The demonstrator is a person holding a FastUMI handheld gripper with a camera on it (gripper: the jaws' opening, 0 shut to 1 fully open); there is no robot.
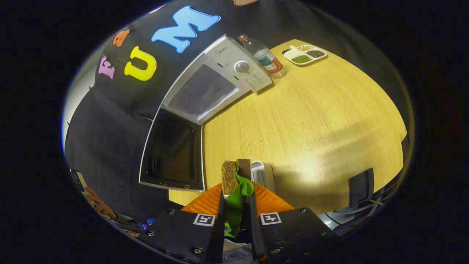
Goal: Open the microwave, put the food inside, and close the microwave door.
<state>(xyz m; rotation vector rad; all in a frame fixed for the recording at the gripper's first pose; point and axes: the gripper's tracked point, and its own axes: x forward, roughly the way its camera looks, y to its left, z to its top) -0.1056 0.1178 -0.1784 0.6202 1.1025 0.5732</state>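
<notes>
My gripper (pixel 236 205) is shut on a toy sandwich (pixel 236 176), two brown bread slices with green lettuce hanging between the fingers. The sandwich is lifted over an orange ribbed plate (pixel 269 200) just below the fingers. Beyond and to the left stands the white microwave (pixel 234 60) with its door (pixel 172 152) swung wide open toward me. The pale inside of the cavity (pixel 203 91) shows, with nothing visible in it. A round dial (pixel 242 66) sits on the control panel.
The wooden table (pixel 315 121) spreads to the right. A plastic bottle (pixel 265 57) stands beside the microwave, and a white divided tray (pixel 305 54) with grains lies at the far edge. A small white object (pixel 258 172) lies behind the plate. A hand (pixel 97 203) shows at lower left.
</notes>
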